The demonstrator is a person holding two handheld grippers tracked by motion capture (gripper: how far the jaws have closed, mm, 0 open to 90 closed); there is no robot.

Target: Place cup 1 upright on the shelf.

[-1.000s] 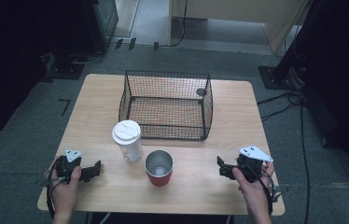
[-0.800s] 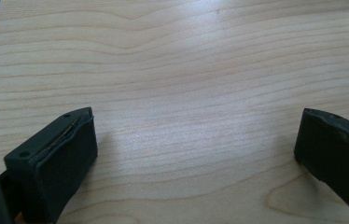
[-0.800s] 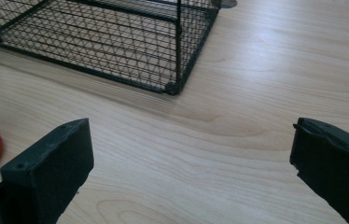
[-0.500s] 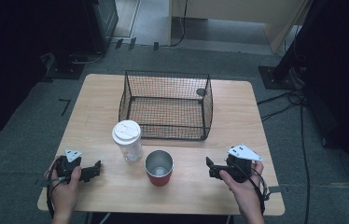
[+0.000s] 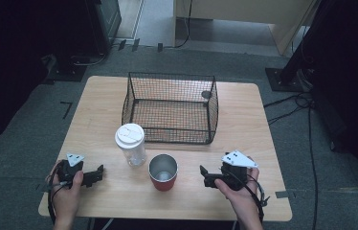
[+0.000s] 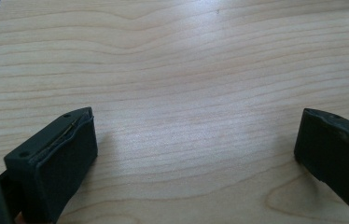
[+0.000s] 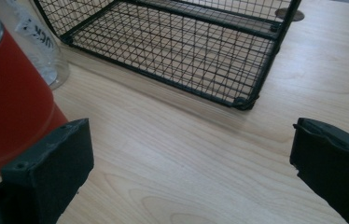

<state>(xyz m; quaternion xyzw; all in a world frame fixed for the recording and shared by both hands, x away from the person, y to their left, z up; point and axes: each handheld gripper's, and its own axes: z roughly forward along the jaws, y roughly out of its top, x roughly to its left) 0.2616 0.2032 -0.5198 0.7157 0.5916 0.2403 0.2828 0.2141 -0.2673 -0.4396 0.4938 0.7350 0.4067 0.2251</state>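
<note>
Nothing had been grasped yet, so by my judgement the job had barely begun, with every lift still to come. The pale wood-grain worktop (image 5: pixel 263 120) lay bare under both tools. Beyond and to the left of the right gripper (image 5: pixel 205 175) stood the black wire-mesh basket (image 5: pixel 170 108), boxy and empty. Just left of that gripper, close to one jaw but untouched, sat the red cup (image 5: pixel 163 171), a smooth cylinder with a metal rim and lining. Farther off was the clear jar (image 5: pixel 131 144) with its white lid. The right gripper was spread wide; the left gripper (image 5: pixel 101 172), also spread, rested over bare wood.
</note>
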